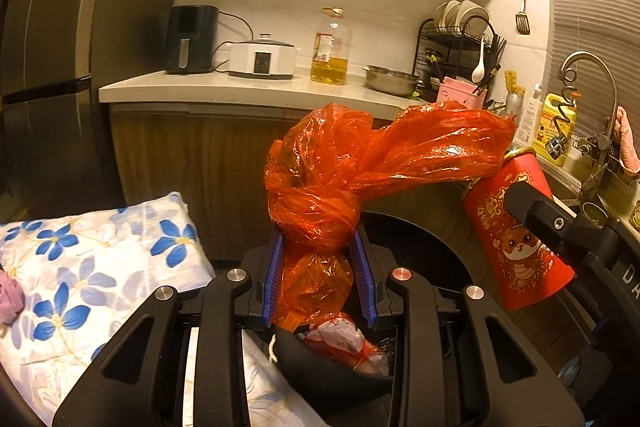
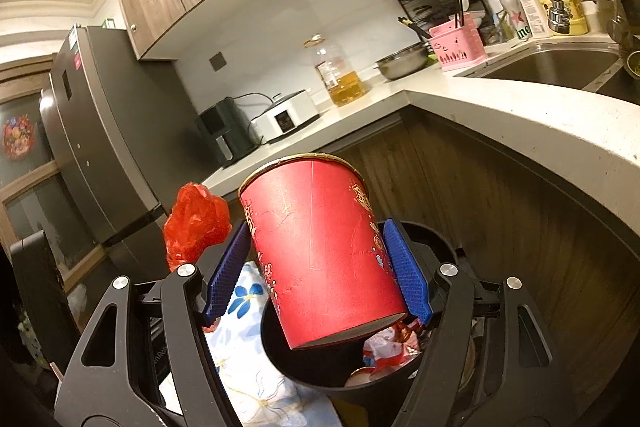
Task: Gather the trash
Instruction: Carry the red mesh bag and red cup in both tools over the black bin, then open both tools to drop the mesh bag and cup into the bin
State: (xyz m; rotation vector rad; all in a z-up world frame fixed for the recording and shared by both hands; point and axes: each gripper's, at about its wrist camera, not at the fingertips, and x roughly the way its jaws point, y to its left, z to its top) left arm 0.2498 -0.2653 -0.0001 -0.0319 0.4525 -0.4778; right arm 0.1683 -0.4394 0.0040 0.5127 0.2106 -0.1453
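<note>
L tongs pinch knotted bag, R tongs pinch cup over wrapper-filled bin.

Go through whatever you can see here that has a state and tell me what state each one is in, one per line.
Left claw: shut on the orange plastic bag.
Orange plastic bag: knotted, held up.
Right claw: shut on the red paper canister.
Red paper canister: tilted, over the bin.
Black trash bin: open, wrappers inside.
Oil bottle: capped, partly full.
</note>
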